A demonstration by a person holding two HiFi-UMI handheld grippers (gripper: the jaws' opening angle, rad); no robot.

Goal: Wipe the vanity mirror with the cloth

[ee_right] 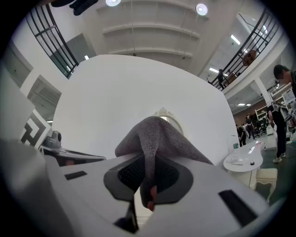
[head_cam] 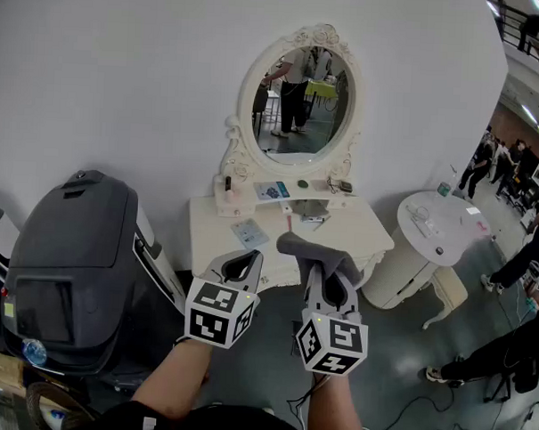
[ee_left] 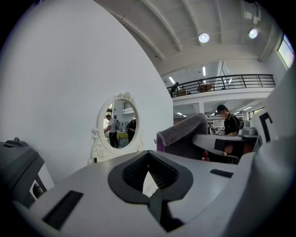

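Note:
The vanity mirror [head_cam: 301,100] is an oval glass in an ornate white frame, standing on a white dressing table [head_cam: 358,233] against the wall. My right gripper [head_cam: 324,273] is held in front of the table, shut on a grey fluffy cloth [head_cam: 320,252] that drapes over its jaws. In the right gripper view the cloth [ee_right: 157,134] hangs through the right gripper [ee_right: 147,162] and hides most of the mirror [ee_right: 163,112]. My left gripper [head_cam: 244,266] is beside it, shut and holding nothing. From the left gripper [ee_left: 149,159] view, the mirror [ee_left: 118,122] is ahead on the left and the cloth [ee_left: 182,129] on the right.
A big dark grey machine [head_cam: 67,263] stands on the floor left of the table. A round white side table [head_cam: 438,230] stands to the right, with people [head_cam: 486,166] beyond it. Small items lie on the dressing table's shelf [head_cam: 284,191]. Cables [head_cam: 412,412] run across the floor.

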